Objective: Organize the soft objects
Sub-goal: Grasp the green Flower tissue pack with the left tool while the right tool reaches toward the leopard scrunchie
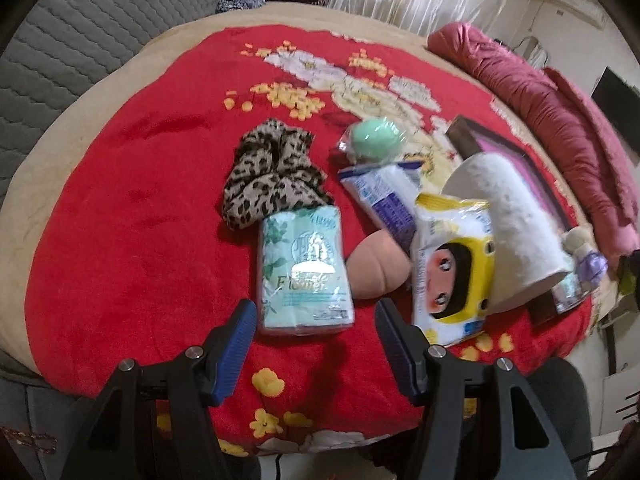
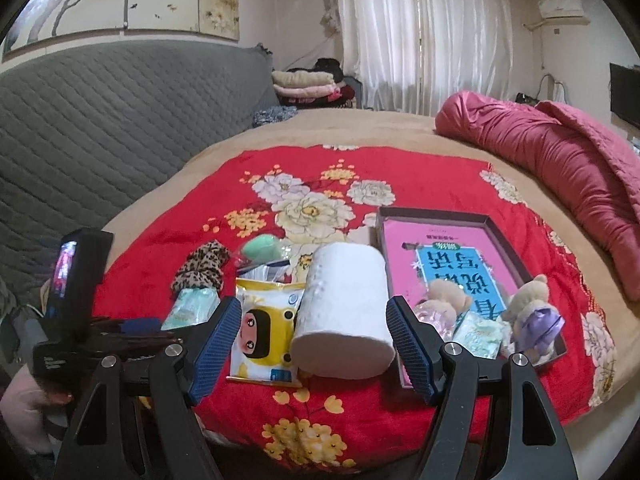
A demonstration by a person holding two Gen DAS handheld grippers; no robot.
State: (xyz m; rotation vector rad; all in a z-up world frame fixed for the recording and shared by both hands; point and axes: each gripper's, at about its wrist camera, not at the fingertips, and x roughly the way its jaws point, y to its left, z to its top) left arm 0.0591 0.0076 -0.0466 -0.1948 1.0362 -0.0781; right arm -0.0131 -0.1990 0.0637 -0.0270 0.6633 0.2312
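A: Two grippers, both with jaws apart, nothing held. Left gripper (image 1: pixel 314 320) sits over the green tissue pack (image 1: pixel 306 272), lower centre on the red blanket (image 1: pixel 120 200).
B: Right one?
A: Right gripper (image 2: pixel 312 320) frames the paper roll (image 2: pixel 342 312), centre, box (image 2: pixel 508 248) to its right.
B: Tips?
A: Straddle the pack's sides, close gently; likely squashy. Avoid snagging the leopard cloth (image 1: pixel 268 172) touching its top.
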